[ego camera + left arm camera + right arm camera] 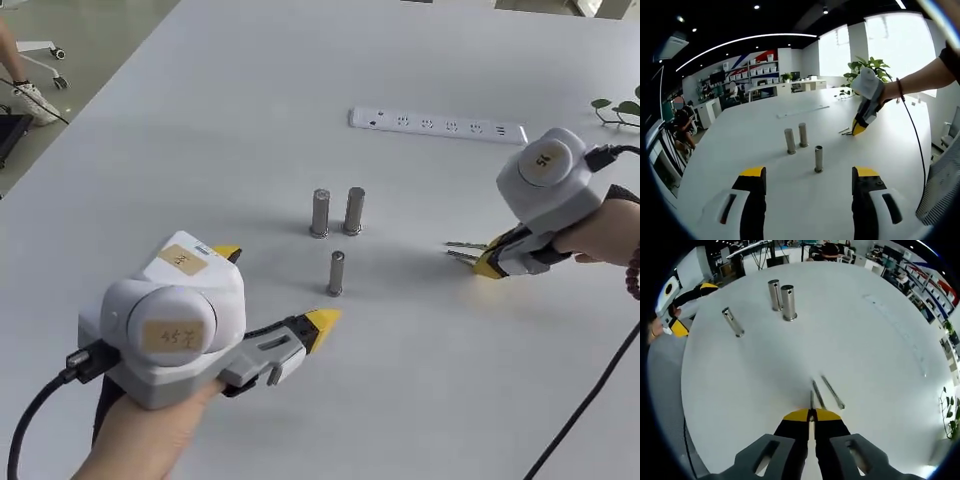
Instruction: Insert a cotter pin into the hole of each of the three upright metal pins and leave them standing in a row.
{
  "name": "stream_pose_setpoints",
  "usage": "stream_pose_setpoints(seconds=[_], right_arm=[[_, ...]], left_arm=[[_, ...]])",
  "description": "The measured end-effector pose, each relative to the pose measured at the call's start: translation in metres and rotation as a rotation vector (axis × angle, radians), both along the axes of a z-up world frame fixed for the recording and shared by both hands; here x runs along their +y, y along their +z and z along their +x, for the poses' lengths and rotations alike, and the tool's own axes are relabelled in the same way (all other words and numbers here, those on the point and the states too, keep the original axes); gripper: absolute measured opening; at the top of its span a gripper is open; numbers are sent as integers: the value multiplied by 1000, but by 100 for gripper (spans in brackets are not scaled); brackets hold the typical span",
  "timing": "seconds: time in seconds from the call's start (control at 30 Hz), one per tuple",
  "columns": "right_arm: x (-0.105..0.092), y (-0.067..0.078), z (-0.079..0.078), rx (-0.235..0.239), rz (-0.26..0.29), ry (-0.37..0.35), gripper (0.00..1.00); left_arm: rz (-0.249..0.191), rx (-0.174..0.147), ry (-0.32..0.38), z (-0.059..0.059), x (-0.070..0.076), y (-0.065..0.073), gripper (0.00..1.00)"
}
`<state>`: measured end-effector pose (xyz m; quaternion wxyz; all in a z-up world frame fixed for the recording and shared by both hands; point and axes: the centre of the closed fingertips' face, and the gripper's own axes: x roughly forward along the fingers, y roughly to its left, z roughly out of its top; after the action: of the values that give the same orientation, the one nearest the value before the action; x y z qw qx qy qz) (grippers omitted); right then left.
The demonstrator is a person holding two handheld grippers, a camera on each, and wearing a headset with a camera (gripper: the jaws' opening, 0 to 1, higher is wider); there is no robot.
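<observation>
The left gripper (275, 287) is nearest, held over the table (200, 120) toward its near edge, with its jaws spread wide and nothing between them. Ahead of it, well apart, three metal pins (337, 273) stand upright near the table's middle, one alone in front and two just beside each other behind. Toward the right edge, the right gripper (487, 265) is down at the tabletop, jaws pressed together on the end of a thin cotter pin (811, 400). Two more cotter pins (832, 392) lie just beyond its tips. A power strip (437, 125) lies toward the far edge.
</observation>
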<state>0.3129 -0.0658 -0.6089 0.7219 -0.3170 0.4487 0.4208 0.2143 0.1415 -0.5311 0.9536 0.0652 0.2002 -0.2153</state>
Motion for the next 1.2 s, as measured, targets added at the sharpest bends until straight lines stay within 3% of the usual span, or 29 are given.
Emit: stream_pose_setpoints(seconds=[0.23,0.4,0.57,0.77,1.0,1.1,1.13,1.2], right_arm=[[-1,0,-1,-12,-7,41,0],[0,2,0,-9,17,21,0],[1,7,-1,-46,52,47,0],[14,26,-18,-96,91,120,0],[36,46,-50,-156,120,254,0],[51,57,-65,-202,134,345,0],[50,52,-62,-206,133,355,0],[57,57,-71,-229,132,400,0]], left_arm=[[-3,7,-6,-2,-1,0,68],[5,11,-21,-5,-1,1,67],[56,-7,-58,-10,-7,6,66],[54,-2,-104,-16,-17,8,62],[21,15,-140,-26,-24,13,47],[-29,22,-158,-32,-32,16,46],[-45,28,-157,-33,-34,16,46],[-72,43,-163,-36,-38,15,44]])
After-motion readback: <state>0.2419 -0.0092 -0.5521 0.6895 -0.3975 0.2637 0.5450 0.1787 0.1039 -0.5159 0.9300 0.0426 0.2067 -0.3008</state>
